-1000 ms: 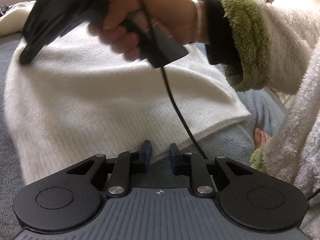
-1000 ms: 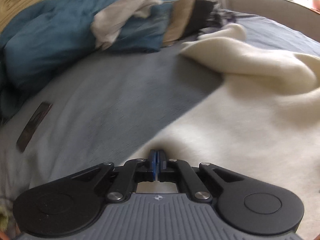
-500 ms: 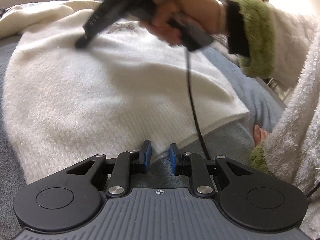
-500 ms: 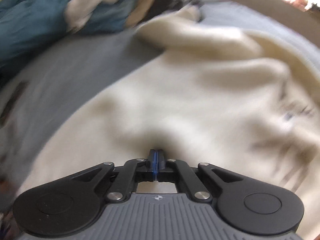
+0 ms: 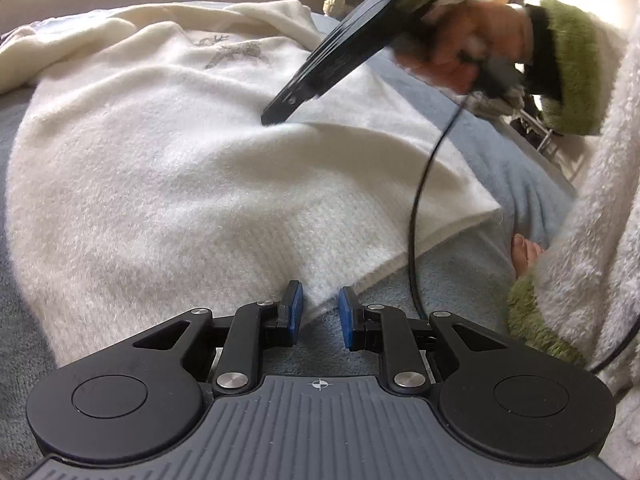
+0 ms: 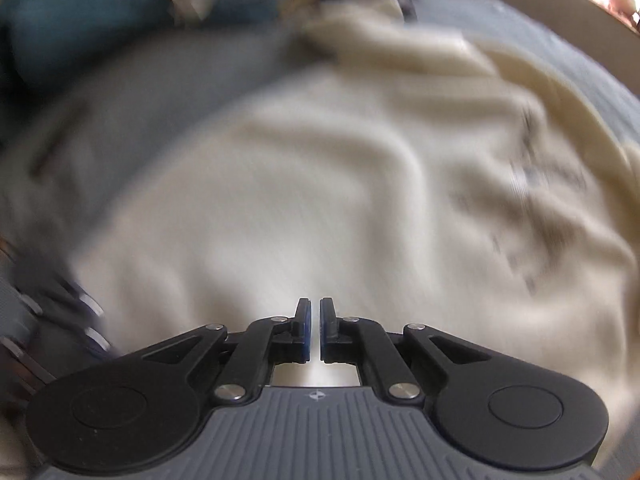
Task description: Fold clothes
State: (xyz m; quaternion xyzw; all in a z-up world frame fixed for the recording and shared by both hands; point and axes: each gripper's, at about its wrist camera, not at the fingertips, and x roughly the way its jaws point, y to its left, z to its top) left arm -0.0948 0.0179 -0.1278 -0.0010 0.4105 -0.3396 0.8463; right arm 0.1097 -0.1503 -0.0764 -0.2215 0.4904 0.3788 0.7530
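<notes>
On the grey bed (image 5: 516, 196) the cream sweater (image 5: 180, 168) lay spread flat. Left claw (image 5: 319, 312) sat at its ribbed hem, slightly parted, gripping nothing. Right claw (image 6: 314, 330) over the sweater's middle: narrow gap, empty.

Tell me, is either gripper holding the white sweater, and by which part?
Nothing is held: left gripper sits empty by the white sweater hem, right gripper empty too.

Left claw (image 5: 319, 312) slightly parted, empty — right claw (image 6: 314, 330) narrow gap, empty.
</notes>
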